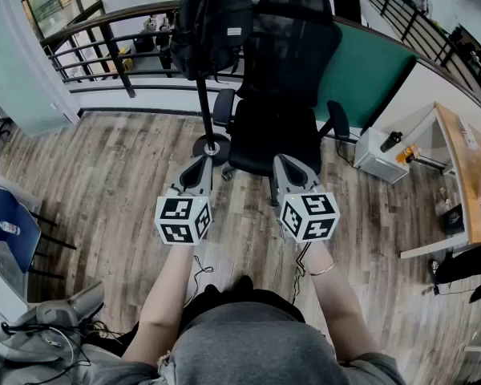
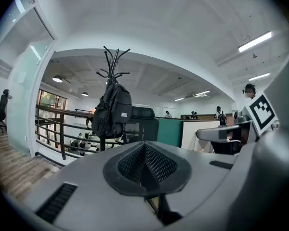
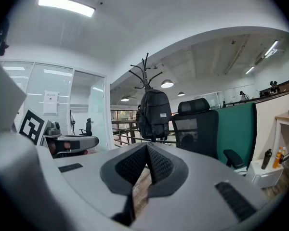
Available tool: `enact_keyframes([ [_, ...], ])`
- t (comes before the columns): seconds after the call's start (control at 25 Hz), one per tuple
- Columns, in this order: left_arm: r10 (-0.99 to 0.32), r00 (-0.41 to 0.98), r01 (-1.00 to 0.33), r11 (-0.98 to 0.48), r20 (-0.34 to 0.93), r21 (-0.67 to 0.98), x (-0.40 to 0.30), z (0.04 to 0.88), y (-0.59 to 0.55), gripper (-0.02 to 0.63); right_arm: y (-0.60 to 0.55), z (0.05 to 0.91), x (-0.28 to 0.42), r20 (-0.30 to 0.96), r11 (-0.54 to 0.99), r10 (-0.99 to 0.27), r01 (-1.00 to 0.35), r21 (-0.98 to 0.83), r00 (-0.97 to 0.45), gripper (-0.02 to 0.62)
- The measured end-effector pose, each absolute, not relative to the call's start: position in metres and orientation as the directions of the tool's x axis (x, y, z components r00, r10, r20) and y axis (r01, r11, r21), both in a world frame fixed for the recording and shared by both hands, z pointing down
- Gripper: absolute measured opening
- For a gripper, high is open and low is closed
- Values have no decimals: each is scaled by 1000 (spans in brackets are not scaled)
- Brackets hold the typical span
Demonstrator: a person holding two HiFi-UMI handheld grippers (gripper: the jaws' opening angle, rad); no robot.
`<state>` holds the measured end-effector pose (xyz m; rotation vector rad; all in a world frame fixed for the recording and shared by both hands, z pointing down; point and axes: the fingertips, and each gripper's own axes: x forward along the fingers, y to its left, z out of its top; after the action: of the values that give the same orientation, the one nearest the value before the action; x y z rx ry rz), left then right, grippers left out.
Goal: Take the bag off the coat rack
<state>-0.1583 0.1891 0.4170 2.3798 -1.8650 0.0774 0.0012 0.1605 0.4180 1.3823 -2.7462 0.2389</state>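
A black backpack (image 1: 212,18) hangs high on a black coat rack (image 1: 206,107) with a round base, beyond both grippers. It shows again as the backpack (image 2: 111,110) under the rack's hooks (image 2: 113,61), and as the backpack (image 3: 154,113) in the right gripper view. My left gripper (image 1: 198,167) is shut and empty, held low over the wooden floor, its tip near the rack's base. The right gripper (image 1: 284,164) is shut and empty too, pointing at the chair seat. Both sets of jaws meet with nothing between them.
A black mesh office chair (image 1: 284,79) stands right next to the rack. A dark railing (image 1: 96,42) runs behind, a green partition (image 1: 369,74) at the back right. A wooden desk (image 1: 465,167) sits at the right, a white box (image 1: 382,155) beside it, cluttered gear (image 1: 32,327) at lower left.
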Motion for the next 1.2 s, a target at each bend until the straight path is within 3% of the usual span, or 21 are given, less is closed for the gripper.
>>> enact_keyframes([
  [0.6,-971,218,-974,-209,103,91,-152,419,192,34,156,430,17,109,590,-783,-787,-180,-612,3],
  [0.68,-972,212,-975,-203,106,93,-154,418,187,97,150,429,17,103,597,-777,-778,-197,-622,30],
  [1.2,-983,164,-984,-157,78,86,-199,400,91,248,62,435,-19,101,612,-746,-737,-288,-659,153],
])
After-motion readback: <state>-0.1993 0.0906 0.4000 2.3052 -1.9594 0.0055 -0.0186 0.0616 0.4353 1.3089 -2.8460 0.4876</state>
